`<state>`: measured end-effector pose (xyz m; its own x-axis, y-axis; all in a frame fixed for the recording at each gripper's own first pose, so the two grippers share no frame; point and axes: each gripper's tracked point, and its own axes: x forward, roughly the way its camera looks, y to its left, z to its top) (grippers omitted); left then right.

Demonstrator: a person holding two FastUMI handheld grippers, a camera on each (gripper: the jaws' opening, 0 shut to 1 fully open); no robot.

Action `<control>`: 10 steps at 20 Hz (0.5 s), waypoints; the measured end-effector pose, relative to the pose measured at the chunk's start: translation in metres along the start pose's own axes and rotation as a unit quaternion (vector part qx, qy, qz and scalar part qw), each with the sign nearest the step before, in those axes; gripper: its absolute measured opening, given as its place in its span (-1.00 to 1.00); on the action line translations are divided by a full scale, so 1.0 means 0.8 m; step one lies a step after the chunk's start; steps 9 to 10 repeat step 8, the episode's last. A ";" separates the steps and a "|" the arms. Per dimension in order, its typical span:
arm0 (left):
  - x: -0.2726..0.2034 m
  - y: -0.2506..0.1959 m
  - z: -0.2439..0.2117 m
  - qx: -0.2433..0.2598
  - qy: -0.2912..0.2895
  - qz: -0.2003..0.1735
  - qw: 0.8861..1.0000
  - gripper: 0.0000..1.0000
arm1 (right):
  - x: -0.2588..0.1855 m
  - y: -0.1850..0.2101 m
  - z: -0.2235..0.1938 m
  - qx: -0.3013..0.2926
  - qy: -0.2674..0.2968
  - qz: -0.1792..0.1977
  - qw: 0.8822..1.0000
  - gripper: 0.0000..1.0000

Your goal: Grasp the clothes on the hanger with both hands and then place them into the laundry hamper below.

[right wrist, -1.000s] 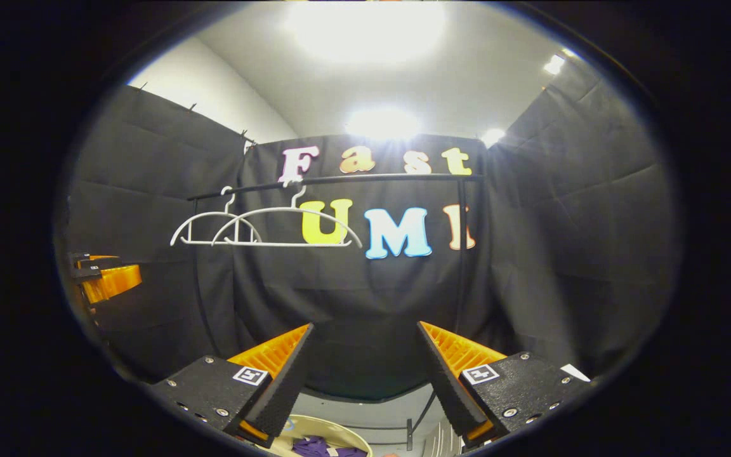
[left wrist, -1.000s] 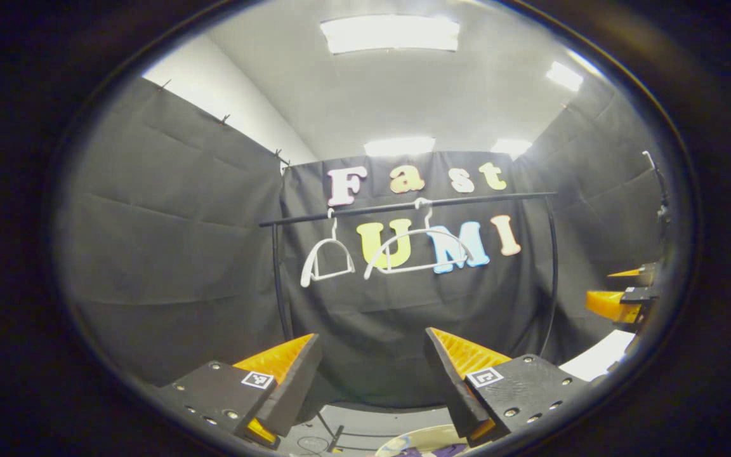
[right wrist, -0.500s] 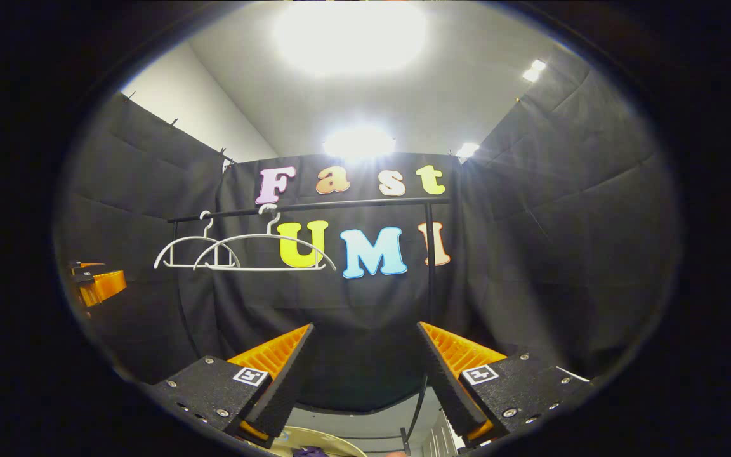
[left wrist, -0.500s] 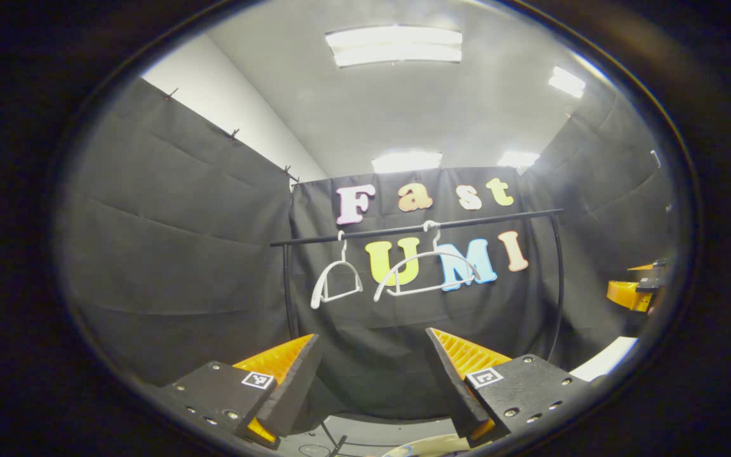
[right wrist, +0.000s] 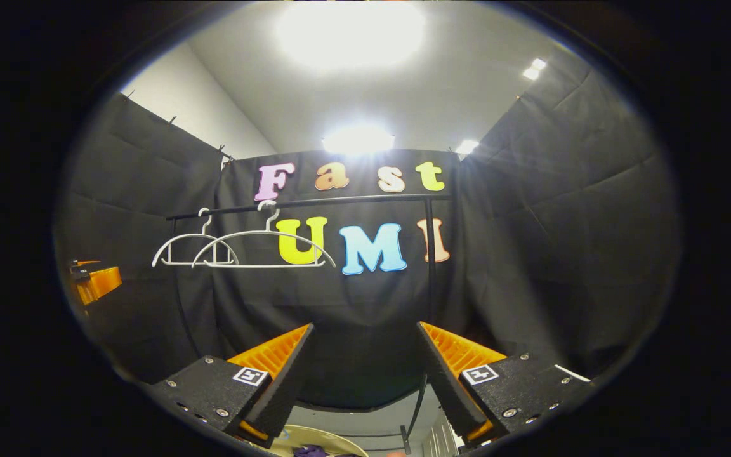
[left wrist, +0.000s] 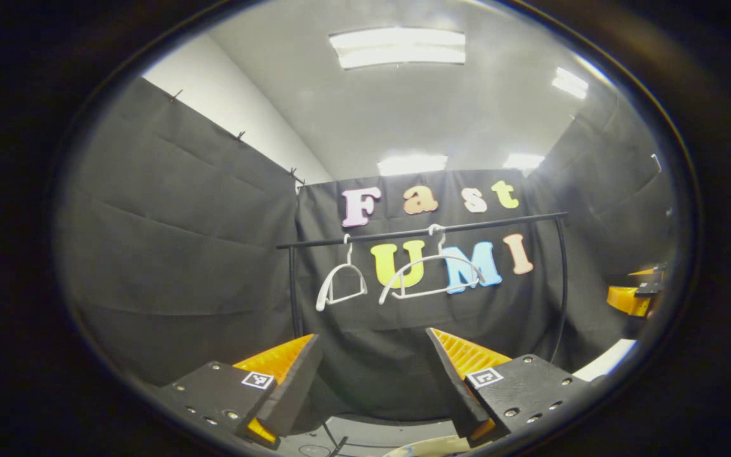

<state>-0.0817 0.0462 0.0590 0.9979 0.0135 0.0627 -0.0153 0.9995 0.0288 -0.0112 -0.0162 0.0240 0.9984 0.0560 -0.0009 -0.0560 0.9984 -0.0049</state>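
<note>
left gripper [left wrist: 375, 374] fingers apart, empty | right gripper [right wrist: 365, 371] fingers apart, empty | right gripper view: purple clothes [right wrist: 311, 451] in hamper [right wrist: 340, 441], low between the fingers | left gripper view: hamper rim sliver at bottom | two bare hangers [right wrist: 263, 244] on rail [right wrist: 308, 203] | vs 0.5 s ago: views barely shifted

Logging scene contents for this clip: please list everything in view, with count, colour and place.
Hangers: two, white, bare, hooked side by side on the rail.
Clothes rail: one, black, crossing in front of the back wall on black uprights.
Laundry hamper: one, cream rim, below the right claw.
Purple cloth: a bit shows inside the hamper.
Ceiling lights: several, white, overhead.
Left claw: orange-and-black fingers apart, holding nothing.
Right claw: orange-and-black fingers apart, holding nothing.
</note>
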 end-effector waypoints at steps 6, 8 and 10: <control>-0.008 0.006 -0.003 -0.001 -0.003 0.002 1.000 0.87 | -0.003 -0.004 0.005 0.001 -0.010 -0.006 1.000 0.90; -0.008 0.008 -0.002 -0.002 -0.003 0.002 1.000 0.87 | -0.003 -0.004 0.005 0.000 -0.010 -0.009 1.000 0.89; -0.008 0.008 -0.002 -0.002 -0.003 0.002 1.000 0.87 | -0.003 -0.004 0.005 0.000 -0.010 -0.009 1.000 0.89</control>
